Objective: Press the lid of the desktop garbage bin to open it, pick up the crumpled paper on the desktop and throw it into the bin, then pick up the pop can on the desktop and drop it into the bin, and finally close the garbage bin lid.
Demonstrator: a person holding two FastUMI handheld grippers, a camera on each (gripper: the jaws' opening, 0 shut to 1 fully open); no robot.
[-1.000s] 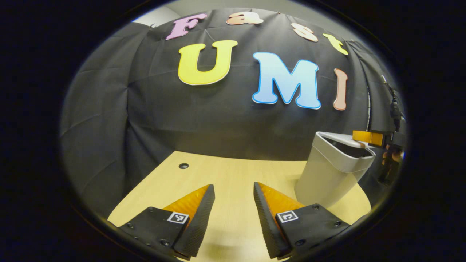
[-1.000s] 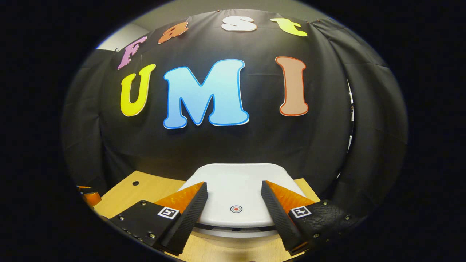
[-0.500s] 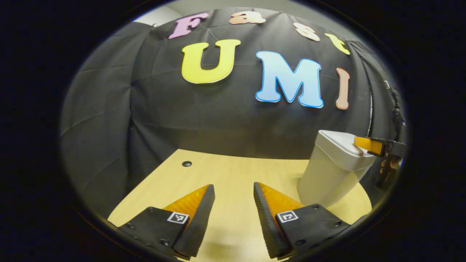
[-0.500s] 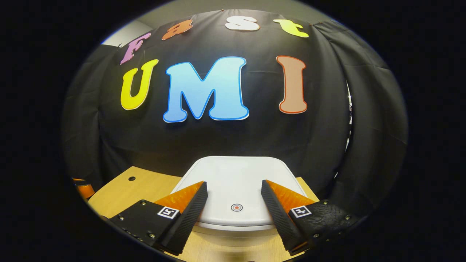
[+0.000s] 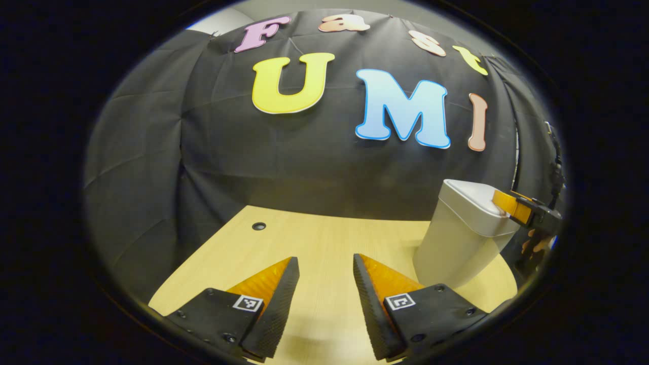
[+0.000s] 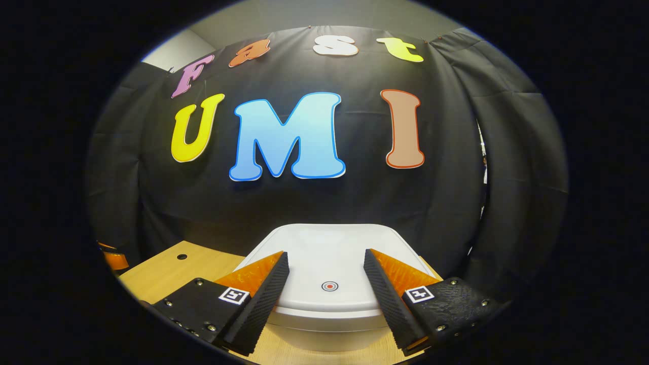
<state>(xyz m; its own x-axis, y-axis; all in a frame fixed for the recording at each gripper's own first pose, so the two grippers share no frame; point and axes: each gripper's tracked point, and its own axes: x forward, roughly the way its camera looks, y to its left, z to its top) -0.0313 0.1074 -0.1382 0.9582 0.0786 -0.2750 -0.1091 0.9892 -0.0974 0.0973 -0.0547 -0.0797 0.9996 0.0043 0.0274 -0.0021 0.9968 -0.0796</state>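
Bin lid (image 6: pixel 334 256): it is seen flush on the bin body, with no gap at the front edge; one second ago it was tilted up with the dark opening exposed, and half a second ago it was already down. A small round target mark (image 6: pixel 329 286) is seen near its front edge.

Garbage bin (image 5: pixel 459 238): it stands upright at the right side of the wooden desktop (image 5: pixel 314 243), close to the black cloth wall (image 5: pixel 203 152).

Right gripper (image 6: pixel 325 263): its fingers are spread apart with nothing between them. In the left gripper view one fingertip (image 5: pixel 504 200) is seen at the lid's near edge, raised a little compared with half a second ago; whether contact remains cannot be told.

Meaning for the task: the closing of the lid is judged done, which is the last step. No crumpled paper or pop can is seen on the visible part of the desktop, so both are presumed inside the bin, though its contents are hidden.

Left gripper (image 5: pixel 325 263): it is held low over the desktop, well apart from the bin, its fingers parted and empty, and its pose is unchanged over the last second.

Desktop detail: a small dark hole (image 5: pixel 259 226) is seen near the cloth wall.

Next move: only a withdrawal of the right gripper from the lid is judged to be left.
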